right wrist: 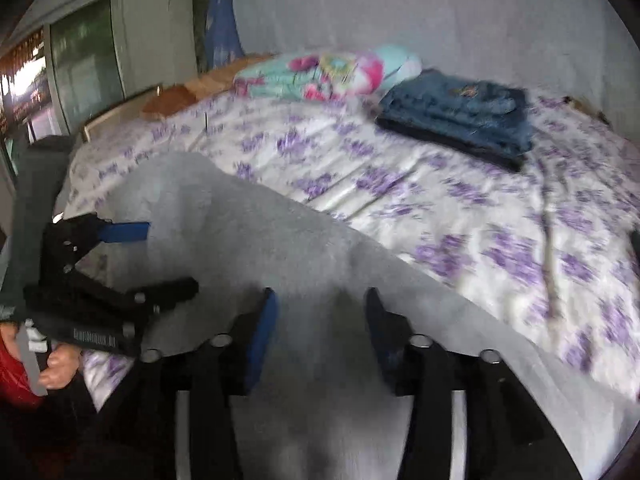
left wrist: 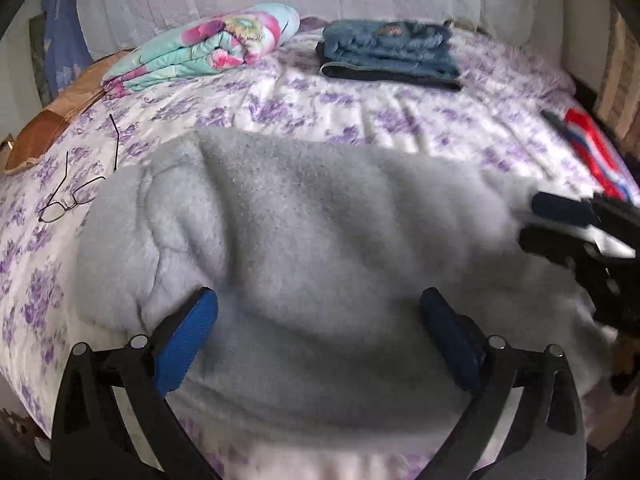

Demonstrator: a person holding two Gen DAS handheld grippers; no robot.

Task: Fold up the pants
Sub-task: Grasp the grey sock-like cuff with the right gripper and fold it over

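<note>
Left wrist view shows the grey fleece pants spread across the near side of the bed, with the left tongs spread wide over them; the right tongs are spread too, gripping nothing. A fold seems midway; next, pinch an edge. Folded jeans, a floral blanket and eyeglasses lie farther off.

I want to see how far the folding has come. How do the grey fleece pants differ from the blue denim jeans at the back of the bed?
The grey fleece pants lie spread out and loose near the front edge of the bed; the blue denim jeans are folded into a neat stack at the back. The grey pants look soft and fuzzy, the jeans stiffer and darker. Both open grippers reach over the grey pants; nothing touches the jeans. Both rest on the purple-flowered bedsheet.
</note>
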